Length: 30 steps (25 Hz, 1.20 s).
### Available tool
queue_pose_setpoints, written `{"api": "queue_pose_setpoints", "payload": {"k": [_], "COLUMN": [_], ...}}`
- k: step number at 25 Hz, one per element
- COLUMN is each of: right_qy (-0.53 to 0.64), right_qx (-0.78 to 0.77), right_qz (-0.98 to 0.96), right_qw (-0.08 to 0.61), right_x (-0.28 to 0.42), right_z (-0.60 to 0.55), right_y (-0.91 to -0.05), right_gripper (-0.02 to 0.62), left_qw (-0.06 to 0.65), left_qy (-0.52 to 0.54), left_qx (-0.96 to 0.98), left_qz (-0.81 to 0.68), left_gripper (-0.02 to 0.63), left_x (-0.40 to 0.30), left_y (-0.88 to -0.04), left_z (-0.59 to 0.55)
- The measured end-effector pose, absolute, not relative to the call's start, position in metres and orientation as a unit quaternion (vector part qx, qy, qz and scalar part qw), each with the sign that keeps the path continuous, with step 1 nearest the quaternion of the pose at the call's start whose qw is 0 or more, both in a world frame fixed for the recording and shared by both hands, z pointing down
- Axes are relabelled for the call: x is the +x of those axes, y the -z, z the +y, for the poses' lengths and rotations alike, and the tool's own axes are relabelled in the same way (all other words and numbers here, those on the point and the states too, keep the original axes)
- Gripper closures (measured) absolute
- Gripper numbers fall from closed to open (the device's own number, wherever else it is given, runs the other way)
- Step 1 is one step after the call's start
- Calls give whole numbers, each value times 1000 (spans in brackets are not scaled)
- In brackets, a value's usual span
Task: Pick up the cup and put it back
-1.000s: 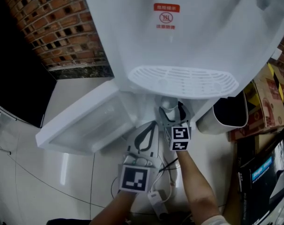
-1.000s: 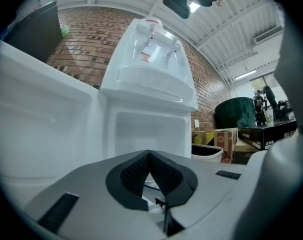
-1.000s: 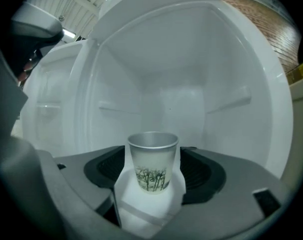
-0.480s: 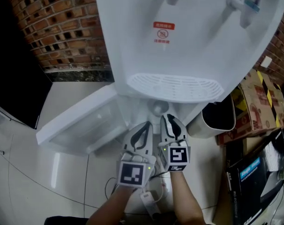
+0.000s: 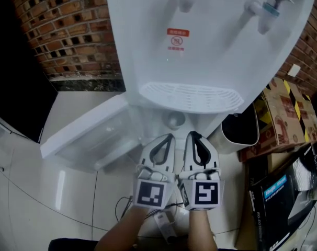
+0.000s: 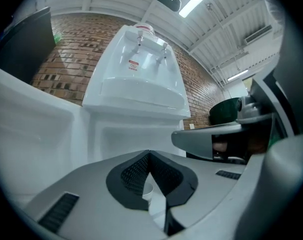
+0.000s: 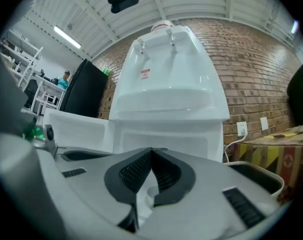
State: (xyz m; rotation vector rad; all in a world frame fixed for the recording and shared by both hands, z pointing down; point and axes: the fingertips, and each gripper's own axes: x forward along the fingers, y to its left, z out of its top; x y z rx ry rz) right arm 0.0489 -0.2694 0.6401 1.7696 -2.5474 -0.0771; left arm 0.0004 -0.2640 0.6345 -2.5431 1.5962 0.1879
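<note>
Cup sits in the open cabinet of the water dispenser, just ahead of both tool tips and touching neither. Right tool has just been closing its jaws, and they're pressed together now with nothing between them. Left tool, right beside it, is closed on nothing too. Drip tray hangs above and ahead of them, and the cabinet door stands open off the left tool's side. Looks to me like the put-back is done, so next is just keeping clear of the cup.
</note>
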Motion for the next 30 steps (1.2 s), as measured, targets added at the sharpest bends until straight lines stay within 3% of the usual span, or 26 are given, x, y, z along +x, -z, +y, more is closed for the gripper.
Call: {"api": "queue_pose_setpoints", "payload": {"k": [14,23,28,30], "right_qy": [47,45,27,26], "right_qx": [555,539,548,545], "right_qz": [-830,-840,-836,-838], "right_qw": [36,33,-8,10], "right_x": [51,25,15,8], "right_z": [-257,-229,-210,-202], "right_y": [-567,-419,-332,-307], "right_gripper": [589,590,591,591], "left_qw": [81,67,87,86], "left_qy": [-92,-65,-26,-13], "left_qx": [-837,-841,-850,-851], "left_qz": [534,533,519,518], "left_gripper": [606,606,606,606], "left_x": [8,-12,-21,-26], "left_y": [-545,-405,-322,-294], "left_z": [-255,-225,-209,-202]}}
